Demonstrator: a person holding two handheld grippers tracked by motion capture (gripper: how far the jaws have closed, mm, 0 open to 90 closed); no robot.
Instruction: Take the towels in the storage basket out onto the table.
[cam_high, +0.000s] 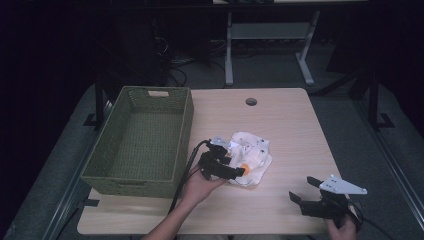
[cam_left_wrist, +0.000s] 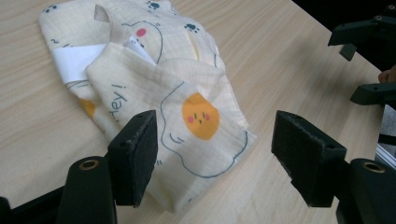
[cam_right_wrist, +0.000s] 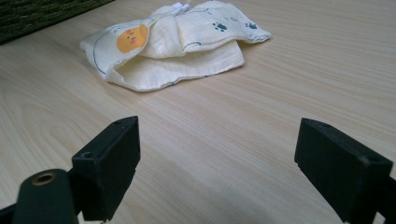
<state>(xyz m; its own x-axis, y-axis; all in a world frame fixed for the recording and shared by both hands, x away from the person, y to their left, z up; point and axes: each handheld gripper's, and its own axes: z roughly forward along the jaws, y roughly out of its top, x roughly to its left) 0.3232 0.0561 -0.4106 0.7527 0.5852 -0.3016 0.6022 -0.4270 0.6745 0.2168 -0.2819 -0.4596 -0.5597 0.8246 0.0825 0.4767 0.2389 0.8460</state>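
Two handheld grippers work over a pale wooden table (cam_high: 290, 125), and we describe them from the person's side. At lower centre of the high view, the left gripper (cam_high: 239, 171) sits at the near-left edge of a folded cream cloth (cam_high: 250, 155) printed with fried eggs and paw prints. Its own view shows its jaws spread wide on either side of the cloth's (cam_left_wrist: 187, 121) nearest corner, the one with the orange yolk face; the left pad overlaps the fabric's edge, though we cannot tell whether it touches. We judge this wide stance is meant to take the thick folded bundle in one bite.

At the lower right of the high view, the right gripper (cam_high: 305, 192) hangs well apart from the cloth, jaws also open and holding nothing. Its view looks across bare wood toward the cloth (cam_right_wrist: 177, 46) in the upper centre of that frame, as if waiting out of the way.

Left of the cloth in the high view stands an empty green woven basket (cam_high: 185, 125), close beside the left hand (cam_high: 200, 187). We judge it the likely place for the cloth, which lies on the table near the basket's right wall
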